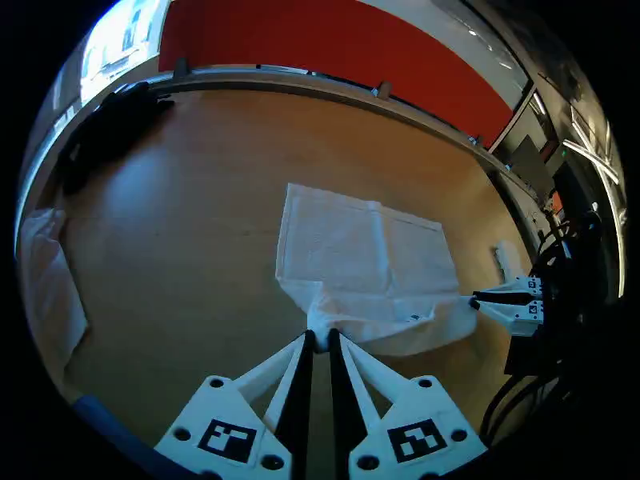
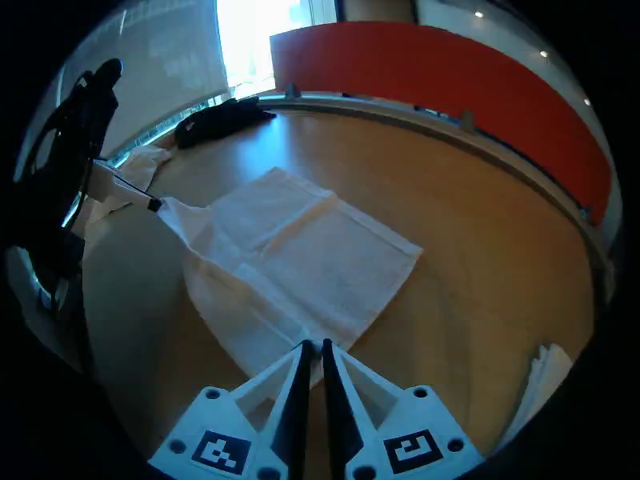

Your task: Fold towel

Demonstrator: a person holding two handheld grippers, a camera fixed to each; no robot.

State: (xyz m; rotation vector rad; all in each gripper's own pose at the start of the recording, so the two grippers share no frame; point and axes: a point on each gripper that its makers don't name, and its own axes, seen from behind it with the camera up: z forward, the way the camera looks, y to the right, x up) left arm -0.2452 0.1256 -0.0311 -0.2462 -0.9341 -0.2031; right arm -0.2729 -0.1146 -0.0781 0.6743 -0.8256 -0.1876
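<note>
Towel (image 1: 360, 248) on the desk (image 1: 200, 240) looks limp and light, best held by its corners. My left gripper (image 1: 320, 336) and right gripper (image 2: 314, 346) each pinch a near corner, closed tight.

Your left gripper (image 1: 320, 340) camera sits low over the wooden table (image 1: 184, 240), looking forward along its fingers (image 1: 298, 384) at the towel (image 1: 360, 248) just ahead, toward the red wall panel (image 1: 320, 40). Your right gripper (image 2: 314, 346) camera faces much the same way from beside it. Both views share towel, tabletop, panel and the dark bundle (image 1: 112, 128); each catches the other gripper at its edge.
</note>
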